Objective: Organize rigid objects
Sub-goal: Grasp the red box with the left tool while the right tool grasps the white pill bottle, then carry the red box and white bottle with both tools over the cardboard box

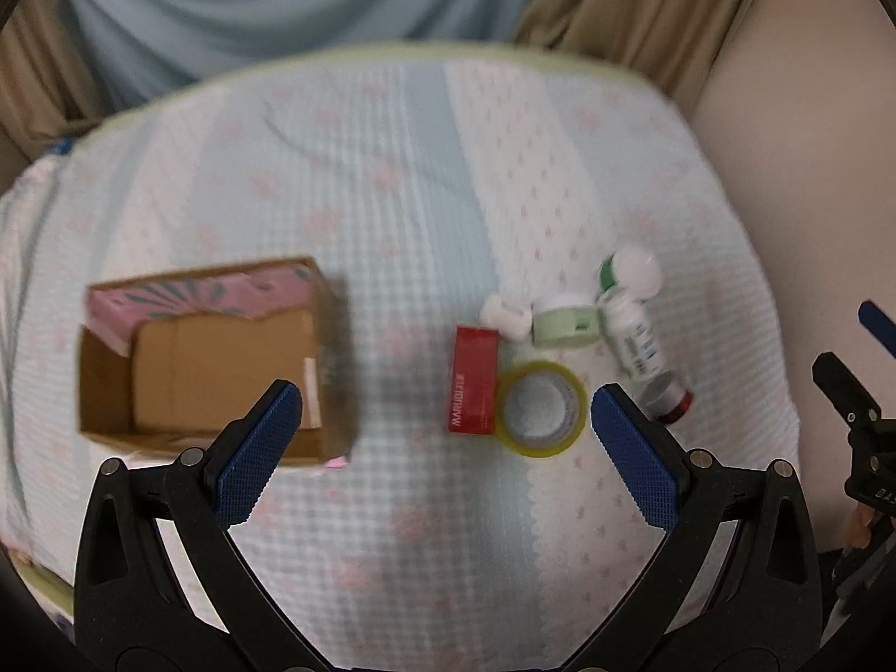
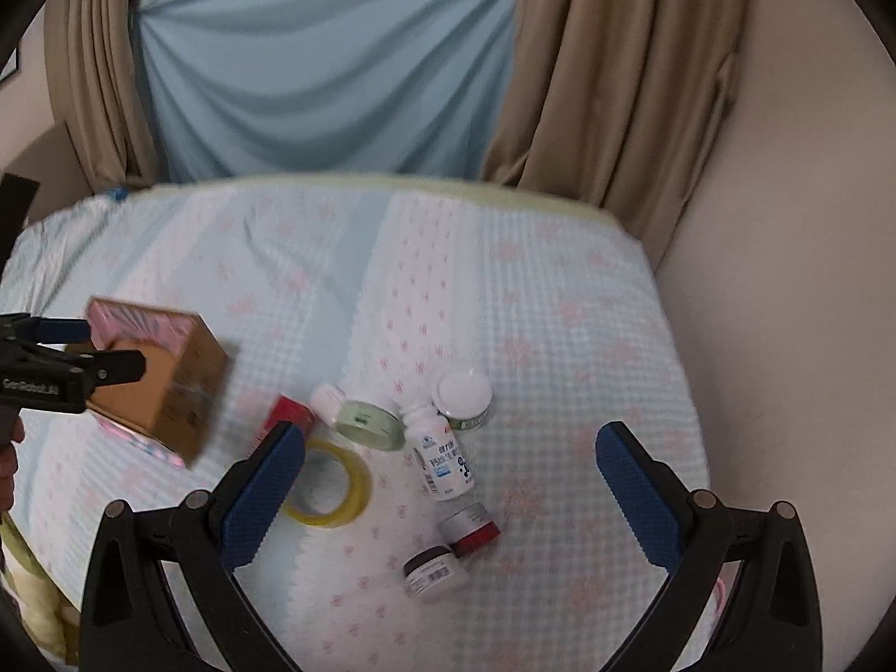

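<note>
An open cardboard box (image 1: 213,358) with pink sides sits at the left of the bed; it also shows in the right wrist view (image 2: 168,386). To its right lie a red box (image 1: 473,381), a yellow tape roll (image 1: 542,409), a small white bottle (image 1: 507,318), a green jar (image 1: 565,320), a white medicine bottle (image 1: 633,336), a white-lidded jar (image 1: 630,271) and a red-capped jar (image 1: 669,397). My left gripper (image 1: 445,409) is open above the bed, between box and red box. My right gripper (image 2: 448,448) is open above the cluster, over the white bottle (image 2: 442,453). A small dark-labelled jar (image 2: 435,571) lies nearest.
The bed has a light blue and white cover with pink flowers (image 1: 392,196). Beige curtains (image 2: 616,84) and a blue cloth (image 2: 336,56) hang behind it. A beige wall (image 2: 784,280) stands at the right edge of the bed.
</note>
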### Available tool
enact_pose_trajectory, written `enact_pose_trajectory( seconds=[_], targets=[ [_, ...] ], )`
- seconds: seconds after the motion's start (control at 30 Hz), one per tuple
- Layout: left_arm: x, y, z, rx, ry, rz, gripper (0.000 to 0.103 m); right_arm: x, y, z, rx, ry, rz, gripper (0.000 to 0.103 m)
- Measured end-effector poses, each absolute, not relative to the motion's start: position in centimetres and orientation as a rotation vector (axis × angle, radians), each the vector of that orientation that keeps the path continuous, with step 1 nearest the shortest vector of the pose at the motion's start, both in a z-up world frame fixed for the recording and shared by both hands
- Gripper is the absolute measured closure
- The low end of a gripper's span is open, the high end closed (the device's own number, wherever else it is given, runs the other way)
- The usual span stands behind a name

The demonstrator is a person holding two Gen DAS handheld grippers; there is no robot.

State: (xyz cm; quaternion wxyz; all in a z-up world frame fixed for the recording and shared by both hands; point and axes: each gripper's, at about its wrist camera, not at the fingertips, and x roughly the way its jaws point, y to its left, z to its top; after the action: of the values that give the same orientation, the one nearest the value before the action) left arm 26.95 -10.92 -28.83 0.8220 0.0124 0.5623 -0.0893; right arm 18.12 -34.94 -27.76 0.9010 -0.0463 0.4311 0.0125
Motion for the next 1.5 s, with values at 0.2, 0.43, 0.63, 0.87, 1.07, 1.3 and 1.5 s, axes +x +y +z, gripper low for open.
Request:
enact_pose_trajectory(
  seconds=[0.2, 0.43, 0.63, 0.87, 1.07, 1.3, 1.5],
  targets=[
    [31.1, -13.7, -37.8, 0.1, 1.366, -0.183, 0.004, 23.2, -36.1, -35.3, -0.147, 1.002, 0.082, 0.0],
    [34.1, -15.7, -45.4, 0.148, 1.508, -0.171, 0.005, 27.0, -36.0, -43.0, -0.226, 1.123, 0.139, 0.005],
    [35.4, -16.2, -49.2, 0.15, 1.58, -0.151, 0.013, 28.6, -36.0, -47.3, -0.27, 1.189, 0.19, 0.017],
    [35.9, -17.3, -52.4, 0.131, 1.664, -0.18, 0.049, 30.0, -35.4, -49.9, -0.287, 1.239, 0.217, 0.033],
    [35.5, -19.0, -53.0, 0.146, 1.649, -0.203, 0.064, 30.0, -34.2, -50.8, -0.319, 1.257, 0.228, 0.056],
    [34.7, -17.8, -52.7, 0.113, 1.621, -0.211, 0.065, 29.6, -34.2, -50.4, -0.291, 1.258, 0.208, 0.056],
    [33.8, -16.3, -50.2, 0.086, 1.579, -0.208, 0.065, 28.4, -35.0, -49.1, -0.225, 1.253, 0.173, 0.057]
  ],
)
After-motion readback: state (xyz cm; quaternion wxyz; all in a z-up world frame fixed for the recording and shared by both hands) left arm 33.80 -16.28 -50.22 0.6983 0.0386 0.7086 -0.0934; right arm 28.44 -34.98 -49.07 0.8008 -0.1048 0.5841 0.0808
